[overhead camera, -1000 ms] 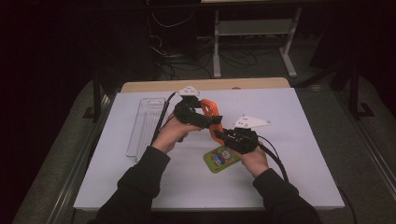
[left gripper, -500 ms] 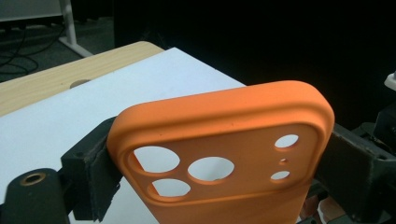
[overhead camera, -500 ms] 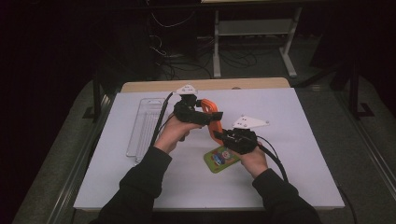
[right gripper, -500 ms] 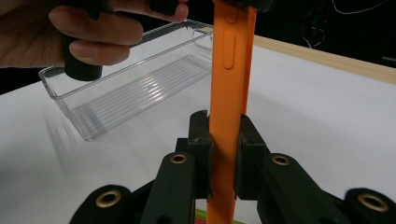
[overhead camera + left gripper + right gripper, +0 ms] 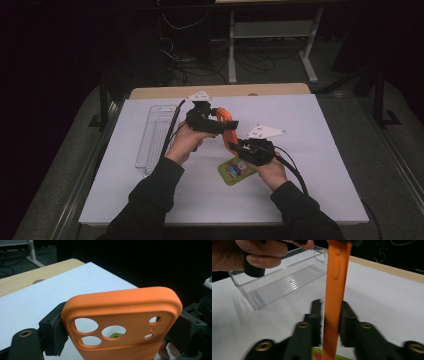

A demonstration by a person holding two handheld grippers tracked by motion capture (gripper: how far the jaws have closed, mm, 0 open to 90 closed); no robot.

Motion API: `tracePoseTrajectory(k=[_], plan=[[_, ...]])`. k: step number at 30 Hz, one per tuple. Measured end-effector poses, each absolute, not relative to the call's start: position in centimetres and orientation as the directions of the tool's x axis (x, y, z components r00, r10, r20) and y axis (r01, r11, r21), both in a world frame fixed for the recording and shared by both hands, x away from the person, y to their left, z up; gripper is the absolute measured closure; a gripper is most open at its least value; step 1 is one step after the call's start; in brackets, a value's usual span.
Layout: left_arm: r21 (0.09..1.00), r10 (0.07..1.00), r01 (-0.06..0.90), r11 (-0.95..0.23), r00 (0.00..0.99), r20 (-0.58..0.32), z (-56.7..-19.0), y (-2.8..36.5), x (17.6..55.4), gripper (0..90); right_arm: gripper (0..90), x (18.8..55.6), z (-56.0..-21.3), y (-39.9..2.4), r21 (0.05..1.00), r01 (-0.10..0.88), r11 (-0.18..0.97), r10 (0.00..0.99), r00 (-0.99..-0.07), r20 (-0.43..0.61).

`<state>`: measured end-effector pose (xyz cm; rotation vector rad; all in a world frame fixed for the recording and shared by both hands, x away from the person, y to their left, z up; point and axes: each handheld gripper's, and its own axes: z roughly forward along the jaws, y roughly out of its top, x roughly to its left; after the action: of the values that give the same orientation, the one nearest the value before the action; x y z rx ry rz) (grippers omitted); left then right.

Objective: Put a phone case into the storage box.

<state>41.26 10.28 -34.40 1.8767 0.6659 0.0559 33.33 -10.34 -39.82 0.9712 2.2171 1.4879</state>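
Lying empty at left of white-topped desk (image 5: 310, 150): clear ribbed plastic tray (image 5: 156, 140). Hanging above desk centre: orange silicone phone case (image 5: 227, 127), left claw (image 5: 117, 322) gripping its camera-cutout end, right claw (image 5: 330, 317) straddling its edge, contact uncertain. Lying beneath: green printed card (image 5: 234, 170).

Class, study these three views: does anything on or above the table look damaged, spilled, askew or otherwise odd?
Nothing stands out. The orange phone case looks intact, held off the table between both grippers. The clear tray and the green card lie flat on the white table.
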Motion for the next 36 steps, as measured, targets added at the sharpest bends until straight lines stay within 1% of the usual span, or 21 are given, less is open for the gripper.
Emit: tracePoseTrajectory(k=[1,2,3,4,5,6,7,9,10,11,12,13,14,15,17,18,19,20,26,31,36], plan=[[0.873,0.472,0.416,-0.255,0.841,-0.263,-34.4,10.2,41.3,15.1,69.3,33.3,-39.8,-10.3,0.900,0.367,0.235,0.676,-0.727,0.119],[0.871,0.476,0.418,-0.259,0.840,-0.262,-34.4,10.2,41.3,15.2,64.3,33.4,-39.8,-10.4,0.900,0.366,0.237,0.675,-0.728,0.118],[0.871,0.478,0.418,-0.259,0.839,-0.261,-34.4,10.1,41.3,15.3,58.0,33.3,-39.8,-10.4,0.897,0.370,0.241,0.676,-0.728,0.119],[0.872,0.483,0.413,-0.264,0.839,-0.251,-34.5,10.2,41.4,15.4,48.1,33.3,-39.8,-10.5,0.893,0.373,0.252,0.684,-0.722,0.109],[0.872,0.483,0.413,-0.264,0.839,-0.251,-34.5,10.2,41.4,15.4,48.1,33.3,-39.8,-10.5,0.893,0.373,0.252,0.684,-0.722,0.109],[0.870,0.485,0.414,-0.267,0.838,-0.250,-34.4,10.3,41.5,15.5,39.2,33.3,-39.8,-10.8,0.886,0.378,0.269,0.684,-0.723,0.101],[0.870,0.485,0.414,-0.267,0.838,-0.250,-34.4,10.3,41.5,15.5,39.2,33.3,-39.8,-10.8,0.886,0.378,0.269,0.684,-0.723,0.101],[0.872,0.488,0.403,-0.278,0.841,-0.233,-34.3,10.4,41.6,15.5,32.0,33.2,-39.9,-11.1,0.878,0.382,0.287,0.687,-0.722,0.089],[0.873,0.490,0.391,-0.292,0.845,-0.215,-34.1,10.5,41.7,15.6,24.5,33.2,-40.2,-11.6,0.860,0.408,0.306,0.696,-0.713,0.091],[0.871,0.494,0.397,-0.289,0.841,-0.220,-34.0,10.5,41.7,15.6,24.5,33.2,-40.2,-11.6,0.860,0.408,0.306,0.696,-0.713,0.091],[0.871,0.497,0.398,-0.288,0.840,-0.219,-33.9,10.5,41.8,15.6,17.0,33.2,-40.3,-12.1,0.843,0.433,0.320,0.701,-0.707,0.097],[0.871,0.502,0.396,-0.290,0.838,-0.214,-33.7,10.6,41.8,15.6,17.0,33.2,-40.3,-12.1,0.843,0.433,0.320,0.701,-0.707,0.097],[0.873,0.506,0.386,-0.299,0.839,-0.198,-33.3,10.9,42.0,15.7,12.6,33.2,-40.4,-12.6,0.825,0.449,0.344,0.707,-0.702,0.088],[0.873,0.506,0.386,-0.299,0.839,-0.198,-33.3,10.9,42.0,15.6,12.6,33.2,-40.4,-12.6,0.825,0.449,0.344,0.707,-0.702,0.088],[0.875,0.517,0.381,-0.298,0.835,-0.188,-33.0,11.1,42.0,15.6,9.4,32.8,-40.4,-13.1,0.827,0.448,0.340,0.710,-0.699,0.087],[0.874,0.524,0.388,-0.294,0.830,-0.192,-32.8,11.2,42.0,15.6,2.7,32.6,-40.5,-13.7,0.821,0.455,0.345,0.707,-0.701,0.091],[0.873,0.527,0.388,-0.296,0.829,-0.190,-32.6,11.4,42.1,15.6,2.7,32.6,-40.5,-13.7,0.821,0.455,0.345,0.707,-0.701,0.091],[0.875,0.538,0.386,-0.291,0.823,-0.184,-32.1,11.7,42.1,15.6,0.0,32.5,-40.8,-14.3,0.812,0.461,0.358,0.704,-0.705,0.090],[0.878,0.576,0.366,-0.307,0.806,-0.135,-30.6,12.9,42.4,15.5,0.0,31.5,-41.7,-16.1,0.818,0.463,0.342,0.725,-0.684,0.084],[0.882,0.597,0.360,-0.304,0.794,-0.119,-29.6,13.6,42.7,15.5,0.0,31.0,-42.4,-17.1,0.814,0.474,0.336,0.724,-0.682,0.098],[0.883,0.633,0.350,-0.313,0.770,-0.081,-28.5,15.3,43.2,15.4,0.0,30.0,-43.3,-17.9,0.801,0.470,0.372,0.717,-0.693,0.074]])
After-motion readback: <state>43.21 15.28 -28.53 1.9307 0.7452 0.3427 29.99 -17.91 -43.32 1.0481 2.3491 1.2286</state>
